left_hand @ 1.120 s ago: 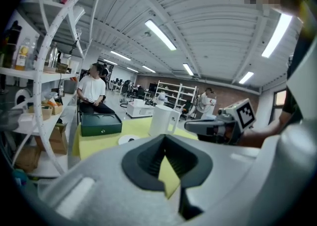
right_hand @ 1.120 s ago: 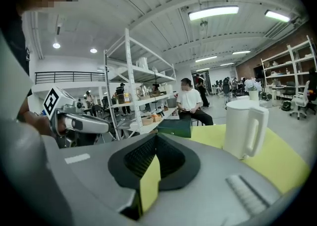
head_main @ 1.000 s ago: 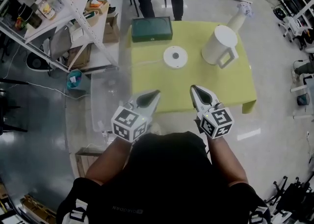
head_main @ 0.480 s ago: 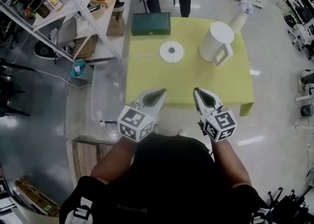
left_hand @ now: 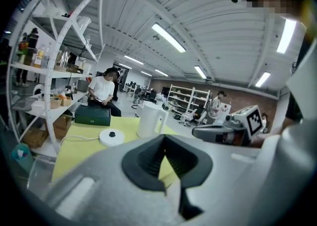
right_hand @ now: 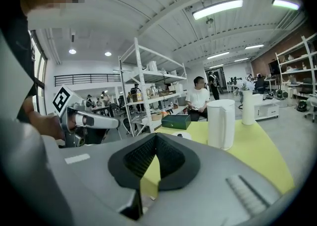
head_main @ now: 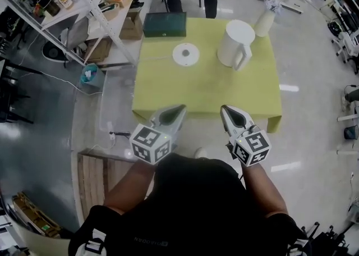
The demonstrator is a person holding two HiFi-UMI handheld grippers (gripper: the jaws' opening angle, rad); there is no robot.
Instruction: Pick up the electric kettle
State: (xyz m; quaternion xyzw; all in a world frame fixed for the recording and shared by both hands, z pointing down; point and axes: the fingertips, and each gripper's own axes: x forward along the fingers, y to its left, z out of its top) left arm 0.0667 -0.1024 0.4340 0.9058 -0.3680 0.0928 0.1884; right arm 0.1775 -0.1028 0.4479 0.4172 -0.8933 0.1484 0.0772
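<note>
Left gripper (head_main: 178, 108) beside right gripper (head_main: 224, 109)

I get bright, even light from ceiling tubes (right_hand: 218, 8), white glare on the floor (head_main: 289, 87), strong fisheye bending, dark corners, soft foreground.

Left claw (head_main: 179, 107), right claw (head_main: 223, 108) closed, empty

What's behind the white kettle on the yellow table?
A tall white vase stands behind the kettle, near the far corner of the table, apart from it. The kettle's body hides the bit of table directly behind it.
</note>
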